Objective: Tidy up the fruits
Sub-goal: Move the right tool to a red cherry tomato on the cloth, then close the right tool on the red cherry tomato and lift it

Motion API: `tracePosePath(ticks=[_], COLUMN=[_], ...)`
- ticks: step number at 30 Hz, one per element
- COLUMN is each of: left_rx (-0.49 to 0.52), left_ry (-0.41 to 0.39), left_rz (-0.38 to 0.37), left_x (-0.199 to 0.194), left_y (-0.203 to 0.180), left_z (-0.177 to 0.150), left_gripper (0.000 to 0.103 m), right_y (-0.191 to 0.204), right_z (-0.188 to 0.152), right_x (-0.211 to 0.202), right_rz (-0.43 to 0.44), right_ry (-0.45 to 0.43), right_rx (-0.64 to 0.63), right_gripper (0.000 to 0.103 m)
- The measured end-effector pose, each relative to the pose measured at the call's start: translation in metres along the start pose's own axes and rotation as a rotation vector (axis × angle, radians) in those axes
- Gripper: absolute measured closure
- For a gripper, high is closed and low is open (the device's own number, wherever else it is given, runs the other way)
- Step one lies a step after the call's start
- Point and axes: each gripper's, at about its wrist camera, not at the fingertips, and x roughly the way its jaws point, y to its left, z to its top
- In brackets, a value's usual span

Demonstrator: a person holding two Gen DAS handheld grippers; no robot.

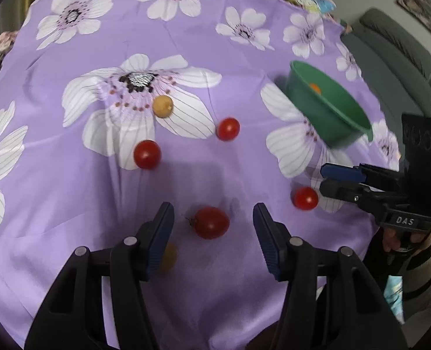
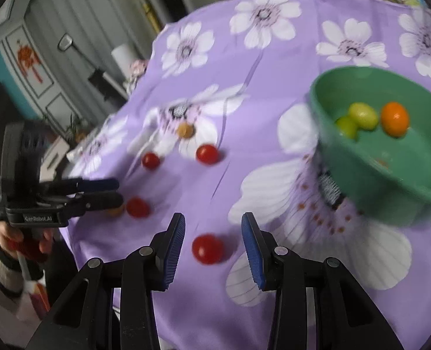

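Purple flowered tablecloth (image 1: 203,29), green bowl (image 1: 329,110), four red tomatoes (image 1: 147,154), tan fruit (image 1: 163,106)

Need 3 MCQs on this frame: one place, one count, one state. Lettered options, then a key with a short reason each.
1. Where do the green fruits lie?
A. on a plate
B. in the green bowl
C. on the floor

2. How many red tomatoes lie on the purple cloth?
A. two
B. six
C. four

3. The left tongs are:
A. shut on a tomato
B. open, gripping nothing
C. shut on the bowl's rim

Key:
1 B: both sit beside the orange fruit inside the bowl.
2 C: both wrist views show four red ones spread over the cloth.
3 B: one tomato lies on the cloth between the fingers, with a gap to each pad.
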Motion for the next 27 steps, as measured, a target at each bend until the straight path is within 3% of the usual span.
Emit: tracePosePath(ticks=[5, 12, 17, 24, 27], left_rx=[0.025, 0.026, 0.026, 0.03, 0.015], left_ry=[0.03, 0.038, 0.044, 0.057, 0.052], left_rz=[0.055, 0.016, 0.019, 0.03, 0.021], left_x=[0.015, 0.023, 0.024, 0.028, 0.029], left_y=[-0.008, -0.009, -0.012, -0.012, -0.011], left_z=[-0.002, -0.006, -0.007, -0.01, -0.009], left_gripper=[0.049, 0.054, 0.06, 0.062, 0.071], right_y=[0.006, 0.014, 0.017, 0.019, 0.018], right_z=[-0.004, -0.008, -0.01, -0.01, -0.009], right_x=[0.008, 0.019, 0.024, 0.031, 0.031], right_rz=[-0.023, -0.048, -0.06, -0.06, -0.052], right_ry=[0.039, 0.091, 0.098, 0.104, 0.099], right_rx=[-0.029, -0.081, -0.089, -0.081, -0.072], right_gripper=[0.062, 0.062, 0.062, 0.062, 0.062])
